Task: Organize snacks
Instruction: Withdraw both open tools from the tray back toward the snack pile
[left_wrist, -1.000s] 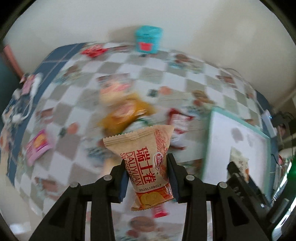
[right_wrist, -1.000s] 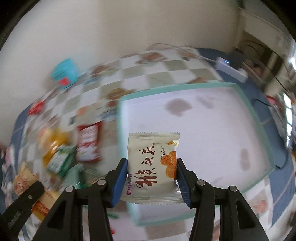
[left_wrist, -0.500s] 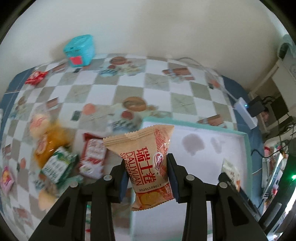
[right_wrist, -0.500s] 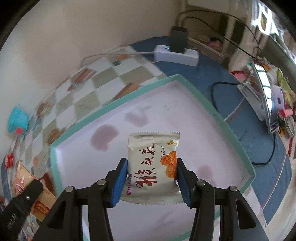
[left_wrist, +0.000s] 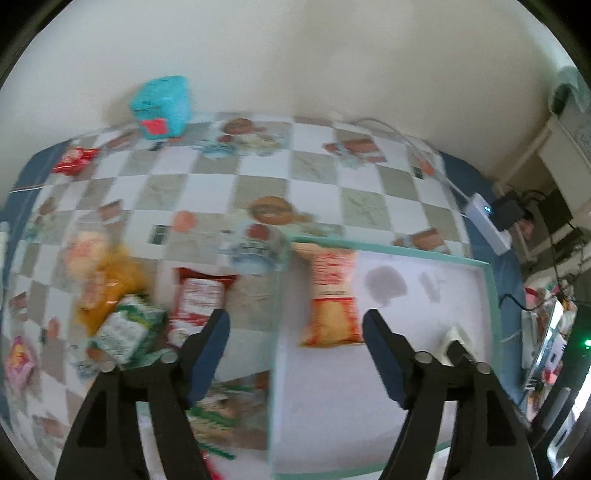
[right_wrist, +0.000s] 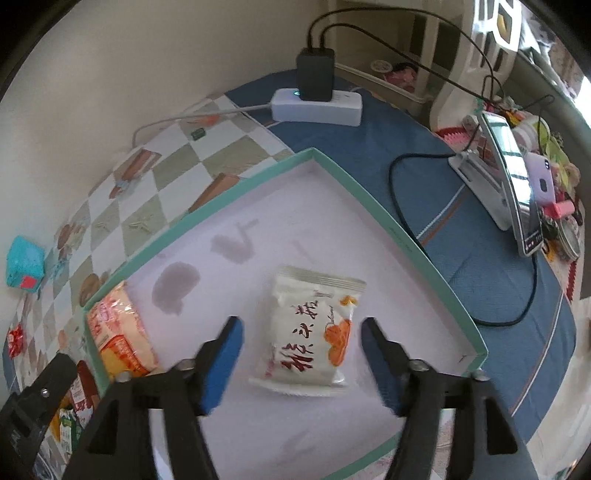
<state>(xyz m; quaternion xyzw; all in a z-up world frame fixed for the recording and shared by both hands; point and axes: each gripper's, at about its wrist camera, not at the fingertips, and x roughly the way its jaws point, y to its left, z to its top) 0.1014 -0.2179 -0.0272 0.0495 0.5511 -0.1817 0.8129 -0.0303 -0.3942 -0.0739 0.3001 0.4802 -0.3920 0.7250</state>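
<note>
A shallow white tray with a teal rim (left_wrist: 388, 248) (right_wrist: 384, 206) lies on the checkered tablecloth. An orange snack packet (left_wrist: 332, 299) (right_wrist: 120, 338) lies inside it at its left side. A white snack packet with red lettering (right_wrist: 314, 328) lies in the tray's middle. My left gripper (left_wrist: 295, 325) is open above the orange packet and holds nothing. My right gripper (right_wrist: 301, 332) is open around the white packet, apart from it. The left gripper's finger shows at the lower left of the right wrist view (right_wrist: 33, 398).
Loose snacks lie left of the tray: a red packet (left_wrist: 201, 295), a green one (left_wrist: 127, 332), a yellow one (left_wrist: 107, 284), a small red one (left_wrist: 74, 160). A teal box (left_wrist: 162, 107) stands by the wall. A power strip (right_wrist: 317, 105), cables and a phone stand (right_wrist: 513, 184) lie right.
Both grippers have opened and let go of their packets. The orange packet and the white packet now lie in the tray.
</note>
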